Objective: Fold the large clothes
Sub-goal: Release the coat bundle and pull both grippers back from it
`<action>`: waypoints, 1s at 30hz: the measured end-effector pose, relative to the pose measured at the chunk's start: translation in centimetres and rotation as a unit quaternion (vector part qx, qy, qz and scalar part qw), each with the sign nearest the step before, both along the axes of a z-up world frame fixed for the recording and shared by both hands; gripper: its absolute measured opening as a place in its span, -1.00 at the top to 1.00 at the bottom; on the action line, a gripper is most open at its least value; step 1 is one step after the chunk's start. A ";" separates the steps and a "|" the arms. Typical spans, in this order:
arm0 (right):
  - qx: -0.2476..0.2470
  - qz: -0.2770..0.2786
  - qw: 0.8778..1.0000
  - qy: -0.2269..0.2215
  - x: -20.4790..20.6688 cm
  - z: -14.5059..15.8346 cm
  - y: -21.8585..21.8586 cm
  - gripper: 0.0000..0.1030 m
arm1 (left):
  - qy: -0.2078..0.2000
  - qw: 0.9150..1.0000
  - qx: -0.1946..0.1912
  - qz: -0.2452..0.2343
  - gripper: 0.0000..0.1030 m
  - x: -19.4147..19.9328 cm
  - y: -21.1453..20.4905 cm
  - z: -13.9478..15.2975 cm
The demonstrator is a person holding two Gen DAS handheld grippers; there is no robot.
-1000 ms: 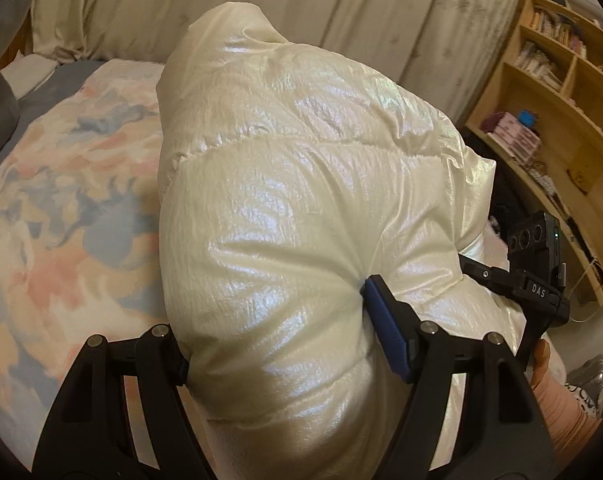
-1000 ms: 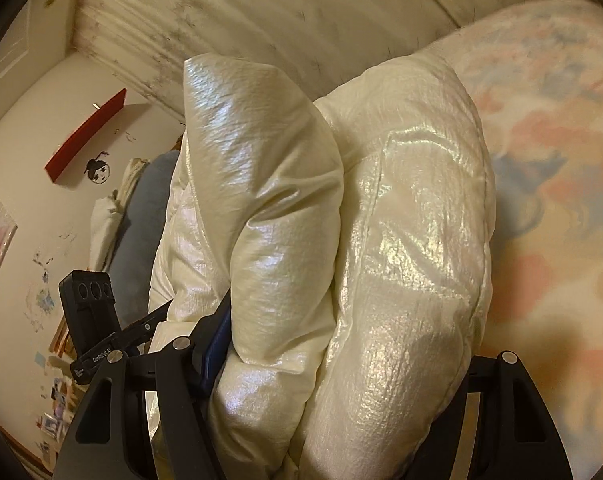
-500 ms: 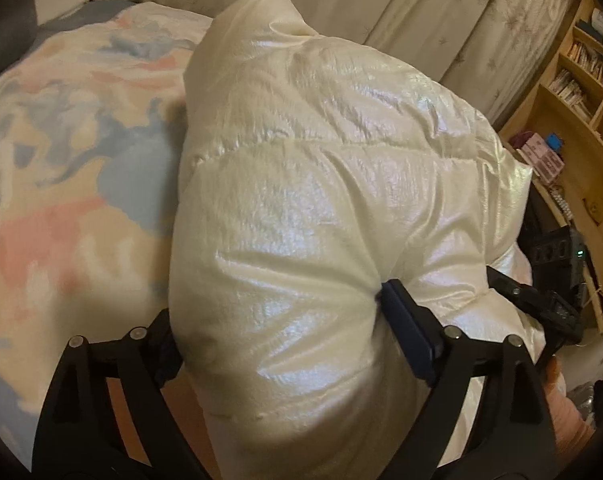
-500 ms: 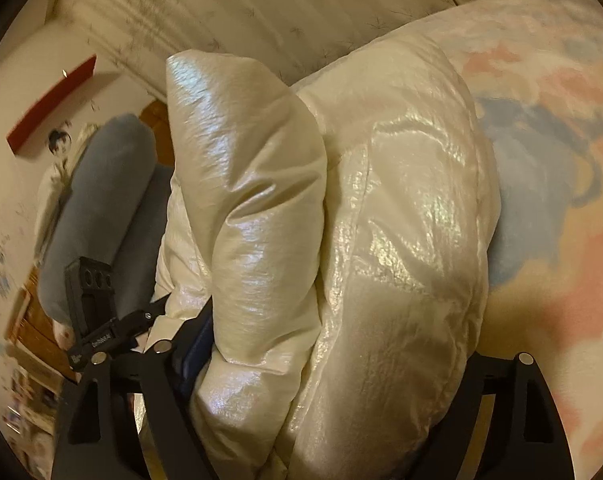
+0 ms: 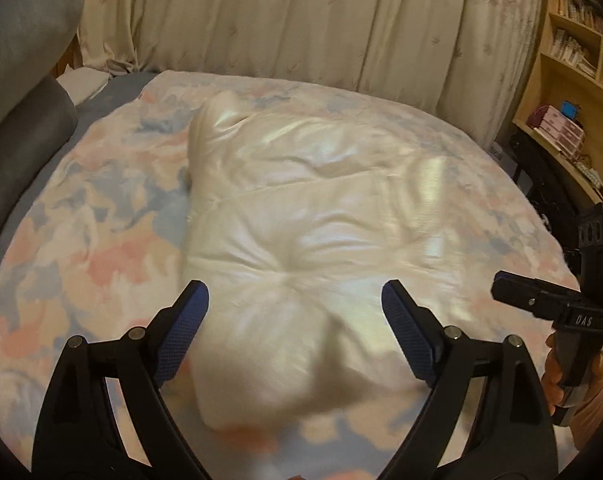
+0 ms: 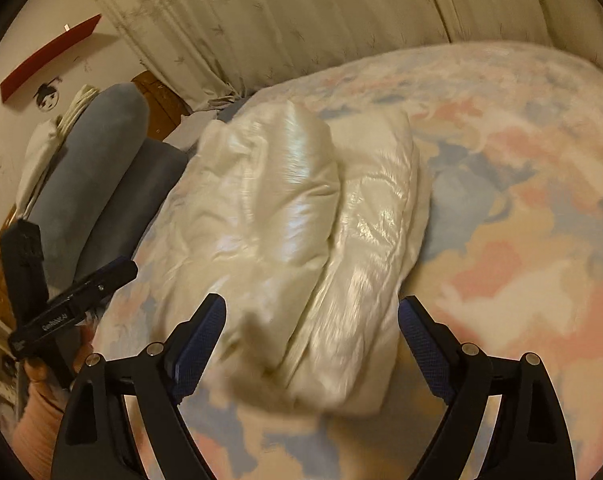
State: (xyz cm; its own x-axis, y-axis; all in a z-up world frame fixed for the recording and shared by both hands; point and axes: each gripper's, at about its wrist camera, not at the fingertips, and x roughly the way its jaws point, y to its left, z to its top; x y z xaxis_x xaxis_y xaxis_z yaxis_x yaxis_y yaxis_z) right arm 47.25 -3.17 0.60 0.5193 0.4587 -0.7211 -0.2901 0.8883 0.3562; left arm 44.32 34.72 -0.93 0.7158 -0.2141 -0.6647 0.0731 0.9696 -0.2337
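A shiny cream puffer jacket [image 5: 301,216] lies folded in a thick bundle on the bed; in the right wrist view [image 6: 293,240] one puffy fold rests over another. My left gripper [image 5: 295,312] is open and empty, its blue pads spread just above the bundle's near edge. My right gripper [image 6: 311,324] is open and empty too, over the bundle's near end. The right gripper also shows at the right edge of the left wrist view [image 5: 557,304], and the left gripper at the left of the right wrist view [image 6: 73,300].
The bed has a pastel pink, blue and cream cover [image 5: 93,240]. Grey bolsters [image 6: 101,184] lie along one side. Cream curtains [image 5: 301,20] hang behind. A wooden bookshelf [image 5: 573,80] stands to the right.
Both grippers held the jacket bundle lifted; they have now opened and let it go. The bundle lies on the bed and the grippers have drawn back from it.
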 end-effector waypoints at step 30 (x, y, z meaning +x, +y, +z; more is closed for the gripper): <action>-0.118 -0.081 0.988 -0.059 -39.9 10.5 -16.0 -0.88 | -0.007 0.998 0.058 0.038 -0.79 -31.9 -26.7 9.0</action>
